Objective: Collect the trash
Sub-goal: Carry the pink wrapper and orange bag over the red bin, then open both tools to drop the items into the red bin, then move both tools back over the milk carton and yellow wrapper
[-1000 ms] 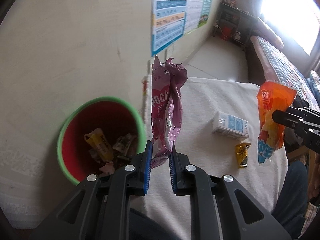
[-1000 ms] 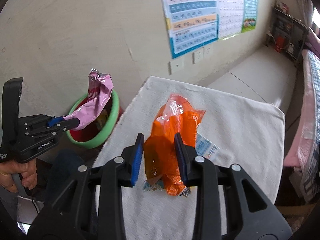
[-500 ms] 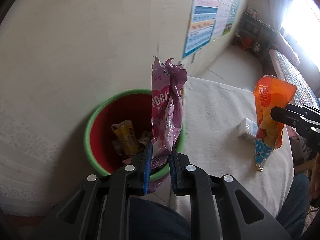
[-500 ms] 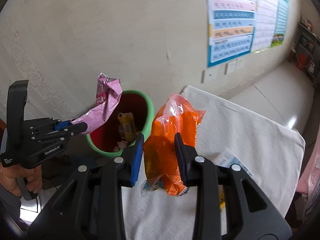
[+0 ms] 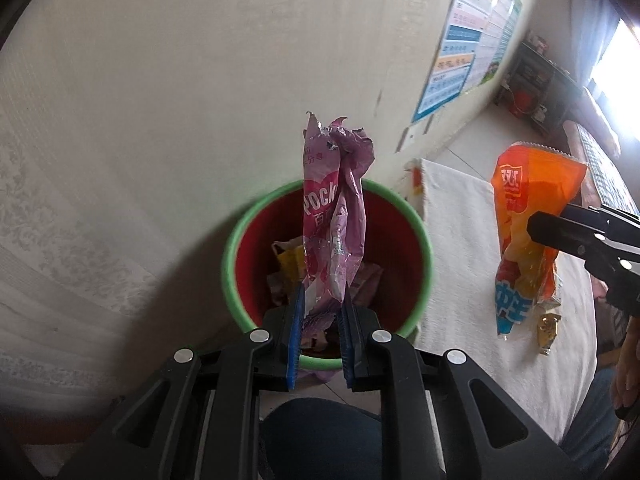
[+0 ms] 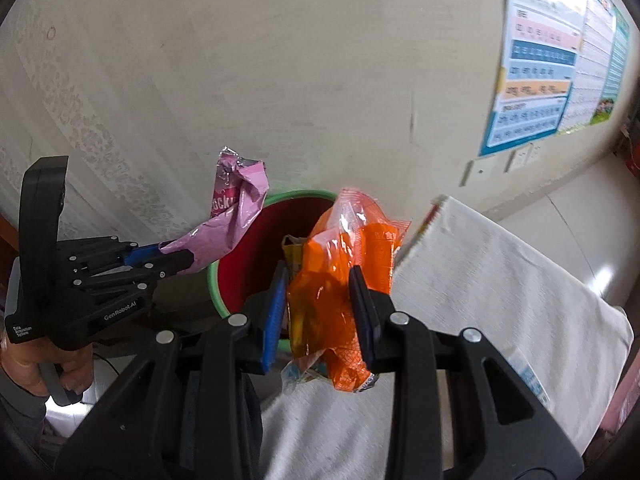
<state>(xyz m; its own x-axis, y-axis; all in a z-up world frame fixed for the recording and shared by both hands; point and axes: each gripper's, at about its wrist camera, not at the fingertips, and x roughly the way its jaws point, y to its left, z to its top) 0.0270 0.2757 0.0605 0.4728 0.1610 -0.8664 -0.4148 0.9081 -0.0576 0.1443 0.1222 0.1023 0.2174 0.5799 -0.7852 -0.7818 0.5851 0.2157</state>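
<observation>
My left gripper point(image 5: 320, 312) is clamping a crumpled pink wrapper point(image 5: 332, 216), which is standing up over the mouth of the red bin point(image 5: 427, 258) with its green rim. My right gripper point(image 6: 320, 300) is pinching an orange snack bag point(image 6: 344, 280) at the bin's edge, above the white cloth point(image 6: 500, 280). Wrappers are lying inside the bin.

Light: daylight glares white through the window point(image 5: 614, 46) at my far right.
Blur: slight smear.
Edges: fisheye bending, dark corners.
</observation>
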